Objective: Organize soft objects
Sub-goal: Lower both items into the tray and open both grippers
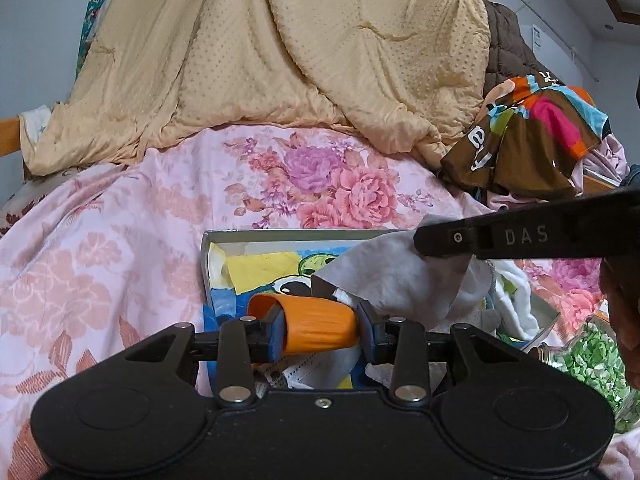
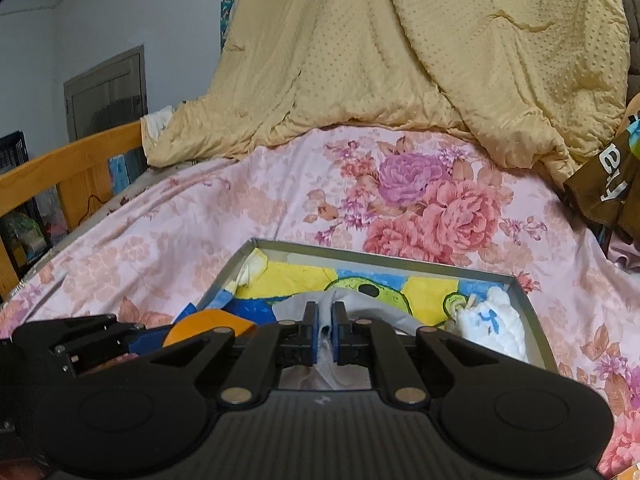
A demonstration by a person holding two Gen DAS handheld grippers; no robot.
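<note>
Over shallow grey cardboard box (image 2: 532, 312) on bed: left gripper (image 1: 320, 326) jaws clamping ribbed orange soft cup-shaped piece (image 1: 316, 324); right gripper (image 2: 327, 334) jaws nearly together, pinching fold of pale grey cloth (image 1: 404, 280).

Risks:
- grey cloth hanging half outside box, likely spilling over rim on release
- orange piece rolling once freed
- grippers crowding, possibly colliding
- beyond, heaped yellow quilt (image 1: 280, 60) possibly sliding down onto pink floral bedsheet (image 2: 360, 200)

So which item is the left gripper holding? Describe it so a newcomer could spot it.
On the pink floral bedspread lies a shallow grey box. Over its near end, the left gripper clamps an orange ribbed cup-like piece, the only plain orange thing among white cloths.
</note>
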